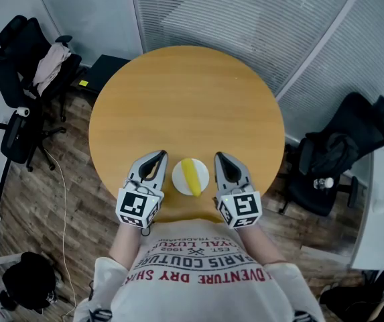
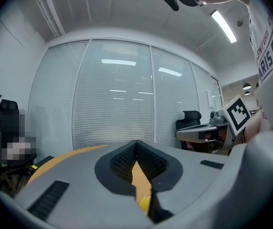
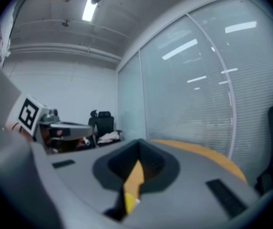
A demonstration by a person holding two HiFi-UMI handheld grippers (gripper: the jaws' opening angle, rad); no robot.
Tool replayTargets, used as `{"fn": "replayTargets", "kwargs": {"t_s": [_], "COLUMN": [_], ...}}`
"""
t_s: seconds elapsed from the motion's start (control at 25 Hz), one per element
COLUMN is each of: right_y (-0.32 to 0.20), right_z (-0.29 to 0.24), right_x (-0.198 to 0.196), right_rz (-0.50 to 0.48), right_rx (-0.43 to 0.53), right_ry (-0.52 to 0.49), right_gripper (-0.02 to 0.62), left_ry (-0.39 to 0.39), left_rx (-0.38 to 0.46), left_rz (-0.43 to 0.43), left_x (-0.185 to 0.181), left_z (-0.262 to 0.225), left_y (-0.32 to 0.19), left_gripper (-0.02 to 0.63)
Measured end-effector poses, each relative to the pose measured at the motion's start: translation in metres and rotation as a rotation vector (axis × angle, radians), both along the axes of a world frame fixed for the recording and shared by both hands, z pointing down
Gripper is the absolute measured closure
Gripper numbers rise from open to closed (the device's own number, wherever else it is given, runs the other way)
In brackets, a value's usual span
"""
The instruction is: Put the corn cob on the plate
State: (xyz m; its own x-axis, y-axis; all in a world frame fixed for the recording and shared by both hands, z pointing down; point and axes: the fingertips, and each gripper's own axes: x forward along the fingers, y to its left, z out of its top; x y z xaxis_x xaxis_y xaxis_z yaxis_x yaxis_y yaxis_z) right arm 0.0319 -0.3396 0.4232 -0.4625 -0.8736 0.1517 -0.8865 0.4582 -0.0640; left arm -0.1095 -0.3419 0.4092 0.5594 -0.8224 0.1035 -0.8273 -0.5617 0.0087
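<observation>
The round wooden table (image 1: 185,92) fills the middle of the head view. At its lower edge the left gripper (image 1: 159,155) and right gripper (image 1: 220,155) are both clenched on nothing, flanking the white plate (image 1: 177,178). The yellow corn cob (image 1: 192,176) already lies on it. The cob looks stiff, light and prone to rolling, so it is probably best pinched across its middle.
</observation>
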Motion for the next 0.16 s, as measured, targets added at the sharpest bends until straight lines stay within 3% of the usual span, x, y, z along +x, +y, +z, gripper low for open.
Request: {"fn": "replayTargets", "kwargs": {"t_s": [0.16], "right_y": [0.0027], "right_z": [-0.0011], "right_x": [-0.0032], "right_rz": [-0.007], "right_rx": [0.005], "right_ry": [0.010], "right_gripper": [0.568], "left_ry": [0.000], "left_rx": [-0.002], "left_rz": [0.003], "left_x": [0.0000], "left_z": [0.0002], "left_y": [0.0024], "left_gripper": [0.572]}}
